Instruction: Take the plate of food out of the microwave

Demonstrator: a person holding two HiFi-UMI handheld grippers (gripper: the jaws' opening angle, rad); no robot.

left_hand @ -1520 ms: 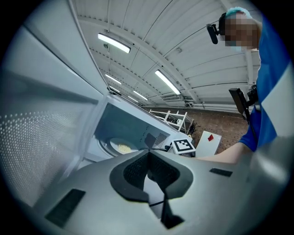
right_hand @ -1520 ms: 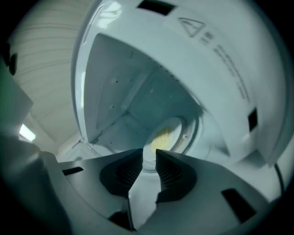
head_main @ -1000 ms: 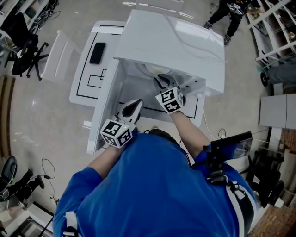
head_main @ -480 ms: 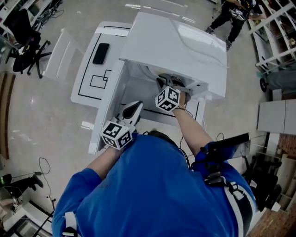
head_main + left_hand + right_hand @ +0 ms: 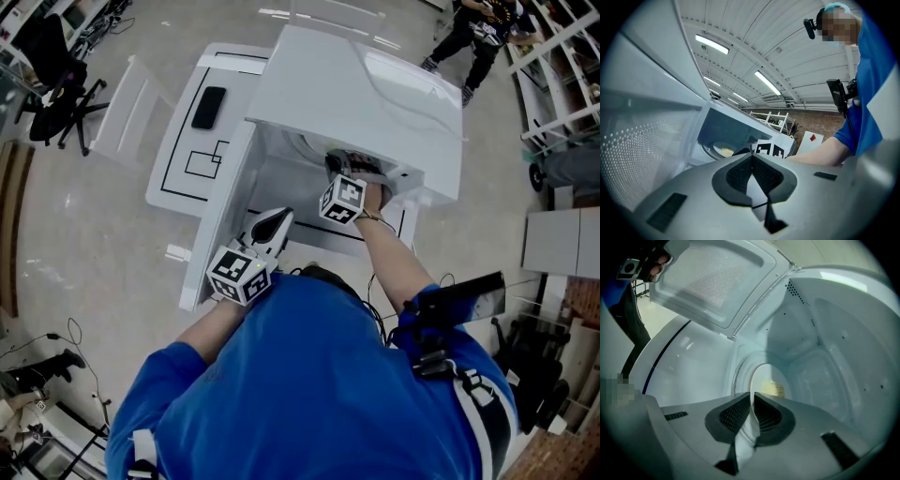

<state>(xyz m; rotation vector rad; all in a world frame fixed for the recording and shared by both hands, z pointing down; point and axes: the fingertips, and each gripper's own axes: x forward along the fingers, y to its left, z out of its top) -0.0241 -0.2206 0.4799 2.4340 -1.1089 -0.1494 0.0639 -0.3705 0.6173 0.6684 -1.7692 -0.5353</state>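
Pinching the near rim of the plate [image 5: 765, 380], the right gripper [image 5: 752, 397] has just been closing its jaws, and the thin white edge now sits between the pads. That grip on the rim looks chosen because the plate lies flat on the turntable, deep in the microwave [image 5: 356, 84], with no other part to take hold of. The yellow food [image 5: 773, 388] sits just beyond the jaw tips, clear of the pads. The right wrist is rolled and the gripper tips downward into the cavity, which puts one jaw over the rim and one under it; the forearm reaches straight forward from the shoulder. The door [image 5: 717, 282] stands swung wide to the left, leaving the opening free. The left gripper [image 5: 751, 157] waits outside near the door, level, jaws pressed together on nothing, likely kept ready to steady the plate as it comes out.
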